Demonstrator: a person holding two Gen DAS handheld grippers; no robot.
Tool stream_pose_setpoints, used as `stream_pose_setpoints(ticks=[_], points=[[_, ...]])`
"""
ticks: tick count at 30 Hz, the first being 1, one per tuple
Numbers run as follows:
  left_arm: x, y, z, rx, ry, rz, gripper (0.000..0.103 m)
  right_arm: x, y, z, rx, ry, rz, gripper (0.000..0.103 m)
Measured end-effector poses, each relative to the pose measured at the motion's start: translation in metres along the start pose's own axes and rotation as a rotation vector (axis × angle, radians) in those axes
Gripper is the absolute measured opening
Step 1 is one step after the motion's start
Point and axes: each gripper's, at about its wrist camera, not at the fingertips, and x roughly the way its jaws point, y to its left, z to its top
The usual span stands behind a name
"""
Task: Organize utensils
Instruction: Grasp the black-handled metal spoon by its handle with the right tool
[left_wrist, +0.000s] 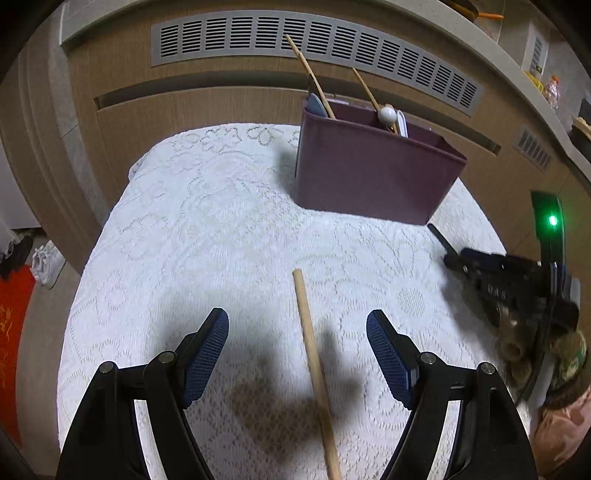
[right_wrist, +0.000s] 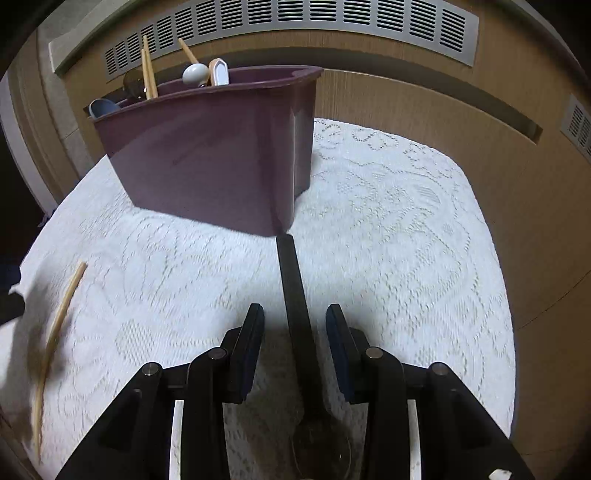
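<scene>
A wooden chopstick (left_wrist: 316, 369) lies on the white lace tablecloth (left_wrist: 192, 236) between the fingers of my left gripper (left_wrist: 297, 332), which is open around it and above it. It also shows in the right wrist view (right_wrist: 59, 325) at far left. A black-handled spoon (right_wrist: 295, 317) lies between the fingers of my right gripper (right_wrist: 295, 321), which is open with its jaws apart from the handle. The purple utensil bin (left_wrist: 369, 170) stands at the back and holds chopsticks, spoons and other utensils; it also shows in the right wrist view (right_wrist: 207, 155).
The right gripper body (left_wrist: 509, 288) with a green light sits at the table's right side in the left wrist view. A wooden cabinet with a vent grille (left_wrist: 295, 40) stands behind the table. Shoes and a red mat (left_wrist: 14, 332) lie on the floor left.
</scene>
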Motion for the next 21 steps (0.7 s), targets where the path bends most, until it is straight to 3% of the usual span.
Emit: stream_pose_setpoints(ticks=[2,6,21], points=[[0.000,-0.004,-0.001,0.014,0.005,0.001,0.077,0.001,0.002,0.004,-0.007,0.004,-0.010,0.031],[0.000,-0.010,-0.005,0.037,0.014,0.003,0.077,-0.002,0.010,-0.002,-0.037,0.014,-0.012,0.014],[0.011,-0.009,-0.007,0.030,0.044,0.003,0.078,-0.056,0.039,-0.045,-0.038,0.041,0.156,0.013]])
